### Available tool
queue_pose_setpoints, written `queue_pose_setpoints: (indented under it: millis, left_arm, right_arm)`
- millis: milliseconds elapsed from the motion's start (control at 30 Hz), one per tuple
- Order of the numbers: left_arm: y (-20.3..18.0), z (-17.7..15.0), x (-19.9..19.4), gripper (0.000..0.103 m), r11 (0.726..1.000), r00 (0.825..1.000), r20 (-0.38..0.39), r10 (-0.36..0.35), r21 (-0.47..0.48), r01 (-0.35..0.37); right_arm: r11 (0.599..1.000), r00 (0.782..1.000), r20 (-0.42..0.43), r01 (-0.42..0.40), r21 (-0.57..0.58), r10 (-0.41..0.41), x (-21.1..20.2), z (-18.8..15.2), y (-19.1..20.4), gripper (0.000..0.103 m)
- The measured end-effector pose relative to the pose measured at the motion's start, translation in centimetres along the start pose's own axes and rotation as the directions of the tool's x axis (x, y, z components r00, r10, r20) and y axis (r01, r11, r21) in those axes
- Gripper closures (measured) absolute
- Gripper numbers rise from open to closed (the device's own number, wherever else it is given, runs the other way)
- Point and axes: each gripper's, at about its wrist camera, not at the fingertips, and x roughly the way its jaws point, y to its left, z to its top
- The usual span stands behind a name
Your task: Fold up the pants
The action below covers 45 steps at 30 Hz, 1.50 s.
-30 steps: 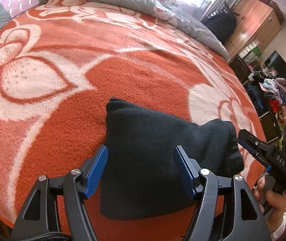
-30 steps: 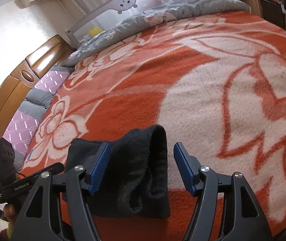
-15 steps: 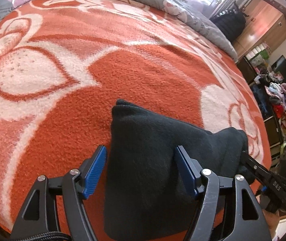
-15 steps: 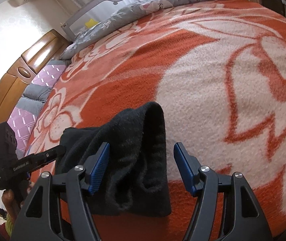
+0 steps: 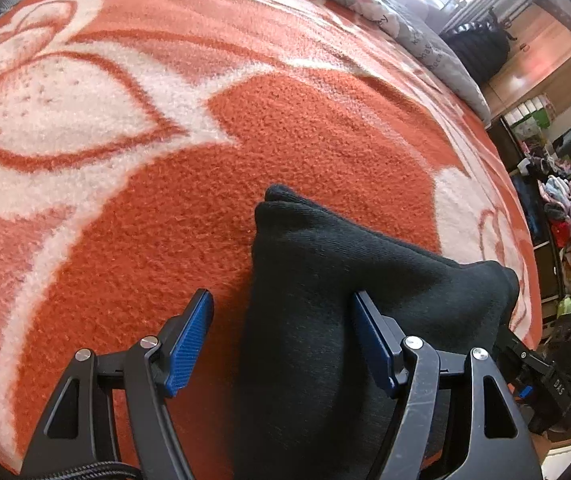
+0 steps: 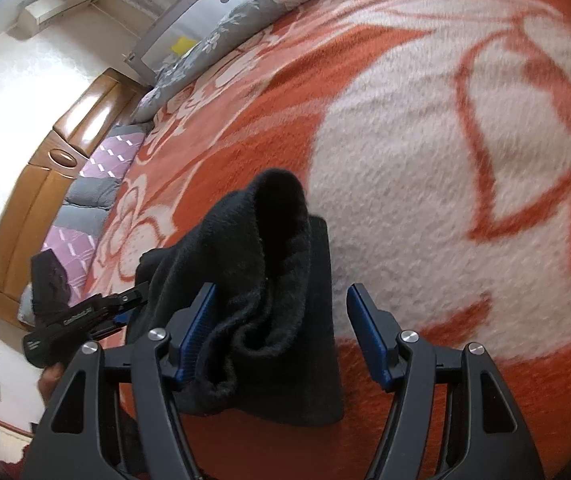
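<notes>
Black pants (image 5: 325, 300) lie folded into a thick bundle on the orange and white blanket (image 5: 165, 160). My left gripper (image 5: 285, 332) is open, its blue pads straddling the bundle's left part. In the right wrist view the same pants (image 6: 269, 288) show a bunched rounded end that rises between the fingers. My right gripper (image 6: 281, 332) is open, with the bundle against its left pad. The right gripper also shows in the left wrist view (image 5: 541, 376) at the bundle's right end, and the left gripper in the right wrist view (image 6: 97, 308) at its left end.
The blanket covers a bed. A grey floral duvet (image 5: 405, 12) lies along the far side. A wooden headboard (image 6: 45, 168) and purple pillows (image 6: 85, 200) are at the left. A wardrobe (image 5: 545, 60) and cluttered shelves (image 5: 565, 220) stand beyond the bed's right edge.
Both grippers have moved closer to the pants with jaws still open. The bundle's right end has bunched up higher and the folded stack sits more compact.
</notes>
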Motion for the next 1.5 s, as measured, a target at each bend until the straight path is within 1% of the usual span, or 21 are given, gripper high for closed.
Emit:
queue_pose_setpoints:
  millis: [167,300,400,467,533,600,733,867,967,1033,1067,1133,1200,1300,1400,1500]
  left_arm:
    - [0.2,0.0,0.5,0.031,1.0,1.0,-0.003,-0.01,0.013,0.01]
    - [0.2,0.0,-0.3,0.031,1.0,1.0,-0.008,-0.025,-0.003,0.025]
    - [-0.3,-0.3,-1.6,0.032,1.0,1.0,0.006,0.001,0.01,-0.001]
    - [-0.5,-0.8,-2.5,0.032,1.0,1.0,0.015,0.006,0.027,-0.007]
    - [-0.8,-1.3,-3.1,0.03,0.999,1.0,0.006,0.004,0.039,-0.004]
    - [-0.8,-1.8,-3.0,0.028,0.999,1.0,-0.006,0.002,0.046,-0.002]
    - [-0.8,-2.5,-1.8,0.027,0.998,0.999,-0.018,0.031,0.055,-0.03]
    - [-0.5,-2.5,-0.9,0.035,0.999,1.0,-0.024,0.016,0.051,-0.014]
    - [0.3,-2.4,-0.5,0.039,0.999,0.999,-0.033,-0.026,0.021,0.027]
    - [0.5,-2.5,-0.4,0.044,0.999,0.998,-0.036,-0.052,0.007,0.053]
    - [0.6,-2.5,-0.4,0.054,0.997,0.997,-0.037,-0.073,0.006,0.073]
    - [0.1,-2.6,-0.8,0.056,0.997,0.997,-0.028,-0.071,0.018,0.072]
    - [-0.3,-2.7,-1.2,0.064,0.997,0.998,-0.018,-0.068,0.031,0.069]
    - [-0.7,-2.6,-2.2,0.069,0.997,0.997,-0.002,-0.074,0.028,0.074]
    - [-1.0,-2.5,-3.4,0.07,0.996,0.996,0.019,-0.082,0.029,0.082]
    - [-1.2,-2.3,-4.7,0.07,0.997,0.996,0.047,-0.076,0.038,0.074]
  right_arm:
    - [0.999,1.0,0.005,-0.03,-0.011,0.03,0.3,-0.5,-0.8,0.037]
    - [0.999,0.999,0.003,-0.036,-0.005,0.036,0.0,-0.7,-0.8,0.037]
    - [0.999,0.999,0.002,-0.033,-0.007,0.033,-0.3,-0.6,-0.4,0.037]
    - [0.999,0.999,-0.008,-0.041,-0.001,0.041,-0.3,-0.6,-0.3,0.037]
    - [0.999,0.998,-0.016,-0.054,0.003,0.054,-0.3,-0.8,-0.5,0.037]
    - [0.997,0.997,-0.019,-0.07,0.013,0.07,-0.1,-1.1,-0.9,0.037]
    - [0.992,0.993,-0.03,-0.11,0.062,0.112,0.3,-1.5,-2.1,0.037]
    - [0.993,0.993,-0.033,-0.111,0.031,0.112,0.3,-1.6,-1.9,0.037]
    - [0.992,0.991,-0.036,-0.124,0.031,0.125,0.4,-1.7,-1.9,0.037]
    - [0.99,0.989,-0.043,-0.137,0.029,0.138,0.6,-1.6,-1.7,0.041]
    - [0.99,0.989,-0.043,-0.138,0.032,0.14,0.5,-1.6,-1.7,0.043]
    - [0.99,0.989,-0.042,-0.139,0.023,0.139,0.4,-1.6,-1.5,0.048]
    - [0.991,0.99,-0.039,-0.135,0.0,0.134,0.0,-1.6,-0.8,0.055]
    - [0.991,0.992,-0.025,-0.128,-0.026,0.127,-0.6,-1.3,0.3,0.058]
    - [0.99,0.991,-0.01,-0.136,-0.041,0.135,-1.2,-0.9,1.4,0.059]
    - [0.987,0.989,-0.002,-0.148,-0.06,0.148,-1.6,-0.4,2.3,0.059]
